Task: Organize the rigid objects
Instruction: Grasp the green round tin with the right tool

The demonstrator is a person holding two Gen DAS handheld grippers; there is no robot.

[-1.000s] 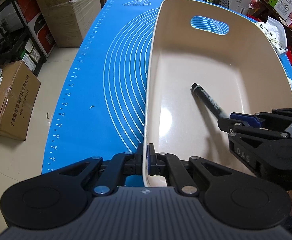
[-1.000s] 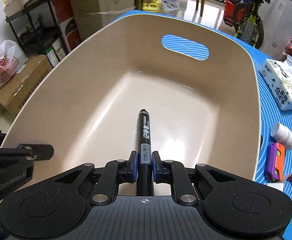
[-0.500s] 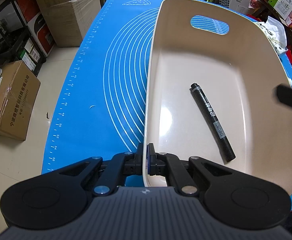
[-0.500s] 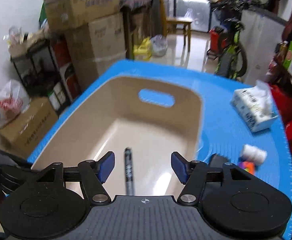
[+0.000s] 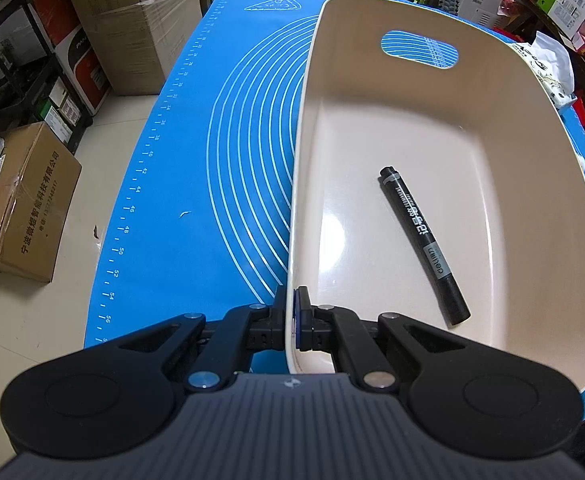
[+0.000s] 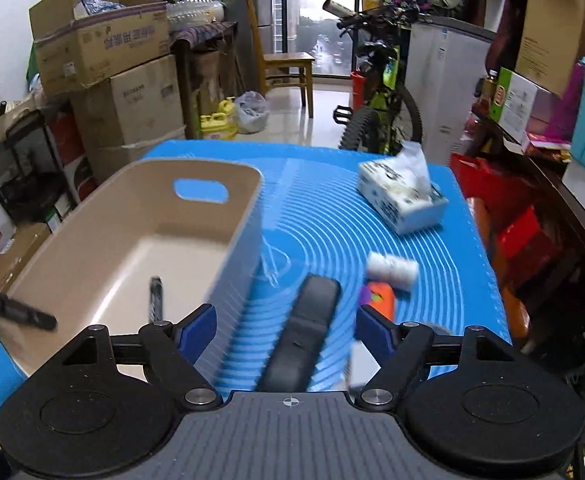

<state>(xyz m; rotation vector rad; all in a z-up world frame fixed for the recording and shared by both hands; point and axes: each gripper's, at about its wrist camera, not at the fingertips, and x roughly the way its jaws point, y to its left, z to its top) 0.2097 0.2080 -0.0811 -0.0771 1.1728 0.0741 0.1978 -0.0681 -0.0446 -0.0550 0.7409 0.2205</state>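
Left tool (image 5: 295, 316) is clamped on the near rim of the beige bin (image 5: 492, 92), steadying it on the counter's blue mat (image 5: 212, 160). The black marker (image 5: 422, 240) lies flat on the bin floor, deposited. Right tool (image 6: 286, 330) hangs outside the bin over the mat, jaws opening with nothing gripped — a long dark object (image 6: 302, 332) lies beneath the gap. An orange-and-purple item (image 6: 378, 298) and white bottle (image 6: 392, 270) wait just beyond.

Judged step: fetching the next item. The next move calls for descending squarely over one piece and closing.
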